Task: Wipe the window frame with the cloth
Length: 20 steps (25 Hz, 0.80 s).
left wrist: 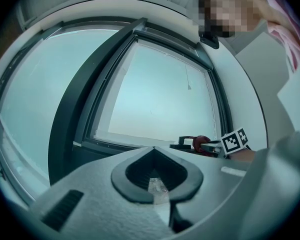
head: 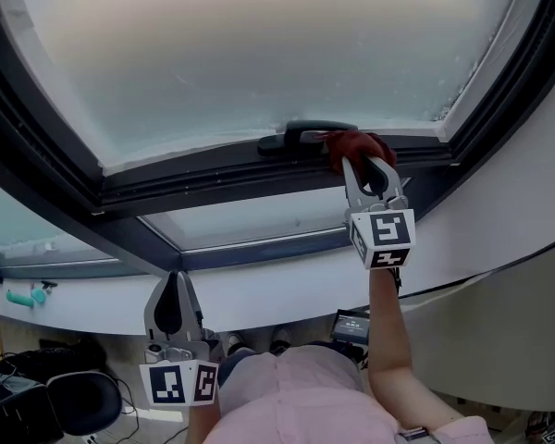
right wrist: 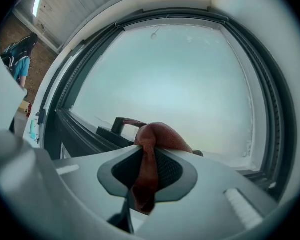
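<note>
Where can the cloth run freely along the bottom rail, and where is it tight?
Free: the bottom rail is bare from the handle leftward to the corner, and for a shorter stretch between the cloth and the right corner. Tight: at the handle, where the right gripper holds the cloth.

My right gripper (right wrist: 147, 160) has its jaws clamped on the red cloth (right wrist: 160, 136), which bunches above them and hangs in a strip below. The bunch sits at the dark window frame (right wrist: 82, 136), just right of the black handle (right wrist: 121, 126) (contact I can't confirm). Frosted glass (right wrist: 180, 79) fills the background.
</note>
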Motion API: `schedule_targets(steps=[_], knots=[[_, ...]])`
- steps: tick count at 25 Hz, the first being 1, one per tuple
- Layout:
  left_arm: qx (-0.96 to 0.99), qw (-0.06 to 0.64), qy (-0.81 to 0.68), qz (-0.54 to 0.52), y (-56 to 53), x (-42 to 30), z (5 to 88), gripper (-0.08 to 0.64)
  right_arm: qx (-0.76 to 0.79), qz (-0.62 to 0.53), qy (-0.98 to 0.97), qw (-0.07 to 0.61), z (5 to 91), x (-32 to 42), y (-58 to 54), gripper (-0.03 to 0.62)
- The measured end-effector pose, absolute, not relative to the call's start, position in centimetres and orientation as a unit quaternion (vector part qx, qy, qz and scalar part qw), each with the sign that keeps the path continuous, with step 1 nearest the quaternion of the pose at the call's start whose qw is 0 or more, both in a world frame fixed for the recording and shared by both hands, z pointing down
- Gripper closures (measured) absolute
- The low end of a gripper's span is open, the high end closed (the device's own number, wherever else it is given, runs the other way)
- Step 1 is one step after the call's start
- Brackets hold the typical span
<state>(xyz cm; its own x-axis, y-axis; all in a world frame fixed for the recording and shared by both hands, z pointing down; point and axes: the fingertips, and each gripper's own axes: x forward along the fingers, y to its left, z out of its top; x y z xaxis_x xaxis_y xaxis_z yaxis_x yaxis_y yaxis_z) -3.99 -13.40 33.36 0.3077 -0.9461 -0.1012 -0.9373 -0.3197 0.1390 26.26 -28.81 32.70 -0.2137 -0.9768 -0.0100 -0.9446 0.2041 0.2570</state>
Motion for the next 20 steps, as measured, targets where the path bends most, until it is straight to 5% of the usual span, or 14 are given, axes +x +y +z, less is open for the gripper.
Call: schedule_targets(steps=[20], knots=[[0.809, 0.028, -0.581, -0.079, -14.0, -2.6, 33.3, 0.565, 0.702, -0.081, -0.703, 0.075, 32.6, 38.2, -29.1, 0.523]])
